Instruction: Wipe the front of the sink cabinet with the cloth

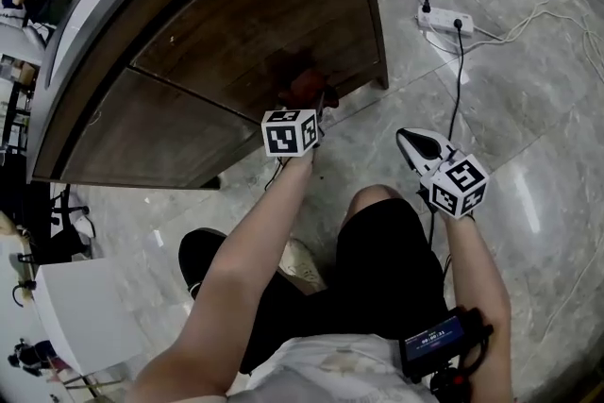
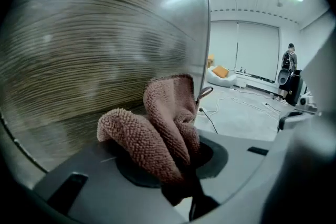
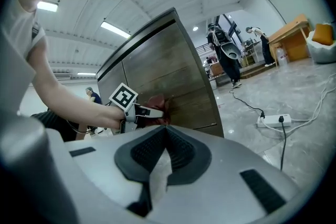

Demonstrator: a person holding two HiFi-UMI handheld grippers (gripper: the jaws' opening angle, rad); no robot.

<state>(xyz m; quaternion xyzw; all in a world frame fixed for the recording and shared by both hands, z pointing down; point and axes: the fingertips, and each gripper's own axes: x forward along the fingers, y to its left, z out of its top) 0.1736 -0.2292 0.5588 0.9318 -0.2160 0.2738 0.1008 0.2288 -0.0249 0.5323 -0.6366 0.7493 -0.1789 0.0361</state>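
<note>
My left gripper (image 1: 316, 104) is shut on a reddish-brown terry cloth (image 2: 157, 134) and holds it against the dark wood front of the sink cabinet (image 1: 245, 24), low down near the cabinet's right corner. The cloth (image 1: 304, 85) shows as a dark red wad at the door. In the right gripper view the cloth (image 3: 156, 105) sits between the left gripper (image 3: 149, 111) and the cabinet (image 3: 168, 81). My right gripper (image 1: 412, 144) hangs over the floor to the right, away from the cabinet, jaws closed with nothing in them (image 3: 163, 152).
A white power strip (image 1: 444, 19) with cables lies on the grey marble floor right of the cabinet. The person's knee (image 1: 377, 203) and shoe (image 1: 300, 261) are below the grippers. People stand far back in the room (image 3: 228, 55).
</note>
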